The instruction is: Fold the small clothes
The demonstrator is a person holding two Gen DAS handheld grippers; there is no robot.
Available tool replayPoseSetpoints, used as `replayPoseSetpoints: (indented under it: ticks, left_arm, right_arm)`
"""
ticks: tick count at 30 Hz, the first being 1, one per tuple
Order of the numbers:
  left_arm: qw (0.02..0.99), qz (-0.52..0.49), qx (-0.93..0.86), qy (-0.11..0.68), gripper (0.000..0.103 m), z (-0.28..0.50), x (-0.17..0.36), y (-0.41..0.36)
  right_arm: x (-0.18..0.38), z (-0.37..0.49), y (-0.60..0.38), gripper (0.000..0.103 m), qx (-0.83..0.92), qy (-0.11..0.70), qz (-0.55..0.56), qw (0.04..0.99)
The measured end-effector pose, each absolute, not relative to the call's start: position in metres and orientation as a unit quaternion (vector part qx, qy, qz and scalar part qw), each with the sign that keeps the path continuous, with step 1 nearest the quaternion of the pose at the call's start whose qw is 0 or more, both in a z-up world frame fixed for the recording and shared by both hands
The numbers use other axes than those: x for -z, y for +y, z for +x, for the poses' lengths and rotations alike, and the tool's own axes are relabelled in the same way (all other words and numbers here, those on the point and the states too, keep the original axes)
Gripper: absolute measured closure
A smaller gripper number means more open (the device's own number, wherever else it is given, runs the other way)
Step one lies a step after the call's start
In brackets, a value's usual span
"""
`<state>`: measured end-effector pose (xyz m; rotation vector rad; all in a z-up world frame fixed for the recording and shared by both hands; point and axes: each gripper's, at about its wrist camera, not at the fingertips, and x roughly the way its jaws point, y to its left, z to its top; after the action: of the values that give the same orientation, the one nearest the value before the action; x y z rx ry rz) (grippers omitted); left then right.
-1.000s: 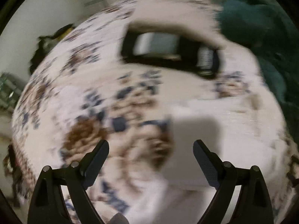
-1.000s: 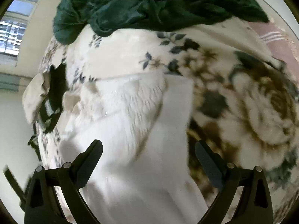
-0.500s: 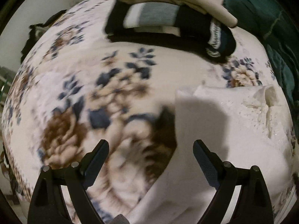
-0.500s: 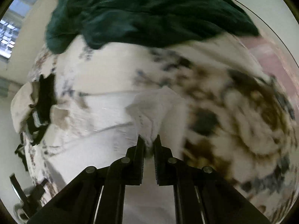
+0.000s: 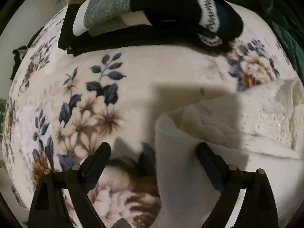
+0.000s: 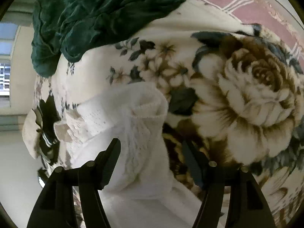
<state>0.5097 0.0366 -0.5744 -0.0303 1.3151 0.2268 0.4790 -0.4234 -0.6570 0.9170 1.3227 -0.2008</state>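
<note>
Both my tongs are wide and hold nothing: right gripper [image 6: 152,161] straddles the white garment [image 6: 133,133], whose length runs ahead toward the green cloth [image 6: 95,19]; left gripper [image 5: 153,163] is over its edge.

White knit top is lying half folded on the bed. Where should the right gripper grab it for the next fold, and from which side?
Judging from the right wrist view, take the white knit top at its rolled, scalloped hem, the one raised edge. The right gripper is open straight in front of it, so come straight ahead, low over the floral blanket.
</note>
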Motion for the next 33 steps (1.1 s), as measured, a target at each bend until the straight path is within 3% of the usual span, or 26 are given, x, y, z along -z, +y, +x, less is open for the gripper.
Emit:
replayPoseSetpoints:
  ticks: [3,4,5,10,14,17,18,19,22,27,29,30,33]
  left_arm:
    - [0.784,-0.021,-0.103,0.612,0.009,0.510,0.574,0.043]
    - [0.781,-0.026,-0.105,0.616,0.009,0.509,0.571,0.045]
    - [0.781,-0.043,-0.102,0.615,0.009,0.507,0.564,0.048]
    - [0.812,-0.070,-0.073,0.574,0.009,0.479,0.522,0.042]
    - [0.800,-0.020,-0.046,0.598,0.009,0.460,0.543,0.012]
    - [0.781,0.011,-0.068,0.620,0.009,0.457,0.576,0.020]
    - [0.780,-0.002,-0.074,0.621,0.008,0.459,0.579,0.032]
    - [0.781,-0.006,-0.083,0.618,0.008,0.460,0.580,0.042]
    - [0.783,-0.021,-0.096,0.614,0.008,0.461,0.579,0.066]
    - [0.777,-0.027,-0.103,0.620,0.009,0.466,0.583,0.082]
    - [0.777,-0.034,-0.099,0.620,0.009,0.469,0.581,0.085]
    - [0.781,-0.028,-0.095,0.616,0.009,0.469,0.577,0.087]
    - [0.799,-0.005,-0.093,0.594,0.008,0.468,0.552,0.083]
  right_arm:
    - [0.661,0.494,-0.419,0.038,0.088,0.597,0.400,0.690]
    - [0.663,0.499,-0.416,0.074,0.091,0.597,0.395,0.692]
    - [0.661,0.503,-0.411,0.093,0.088,0.595,0.390,0.697]
    - [0.611,0.509,-0.384,0.092,0.002,0.527,0.392,0.754]
    - [0.624,0.510,-0.382,0.089,-0.015,0.530,0.412,0.741]
    - [0.662,0.503,-0.393,0.075,0.059,0.598,0.397,0.694]
    - [0.664,0.498,-0.396,0.065,0.079,0.605,0.391,0.689]
    - [0.661,0.493,-0.399,0.051,0.090,0.603,0.390,0.690]
    - [0.645,0.487,-0.396,0.036,0.096,0.584,0.378,0.712]
    - [0.640,0.497,-0.387,0.037,0.132,0.583,0.340,0.726]
    - [0.646,0.503,-0.383,0.075,0.171,0.587,0.326,0.721]
    - [0.650,0.504,-0.383,0.089,0.172,0.595,0.323,0.716]
    - [0.659,0.511,-0.376,0.087,0.150,0.633,0.282,0.705]
